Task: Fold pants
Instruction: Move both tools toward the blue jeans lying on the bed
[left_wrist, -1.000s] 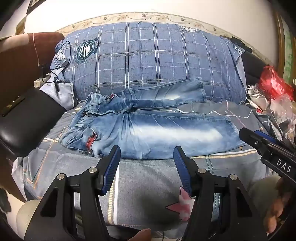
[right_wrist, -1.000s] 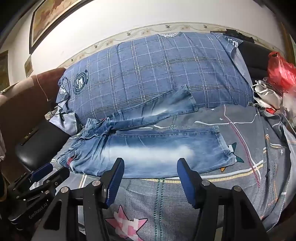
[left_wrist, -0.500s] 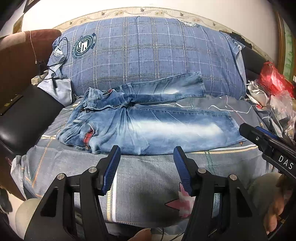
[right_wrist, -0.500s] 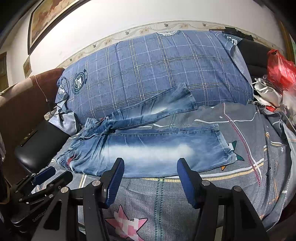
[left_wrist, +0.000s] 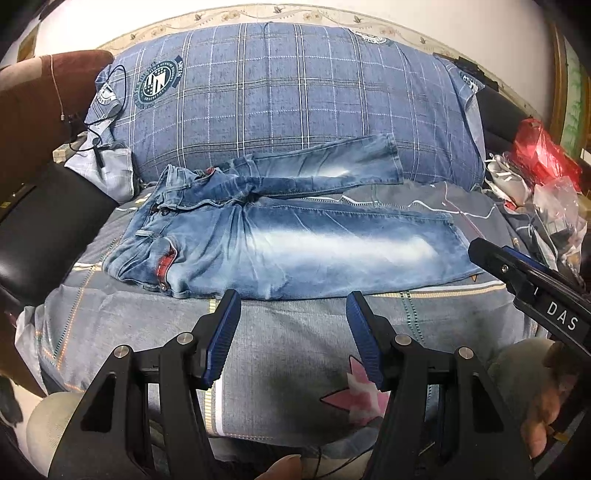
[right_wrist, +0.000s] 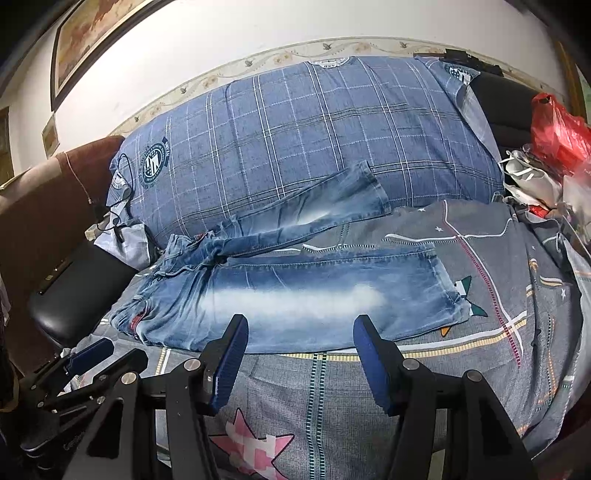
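Jeans (left_wrist: 295, 254) unfolded, long axis left-right, waist left, just beyond both claws. Left gripper (left_wrist: 291, 306) nearer waist, right gripper (right_wrist: 299, 332) nearer hem; both wide open, empty.

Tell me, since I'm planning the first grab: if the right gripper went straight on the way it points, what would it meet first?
Probably the near leg of the jeans. The open right gripper points down at it; bedsheet lies just short, depth unclear.
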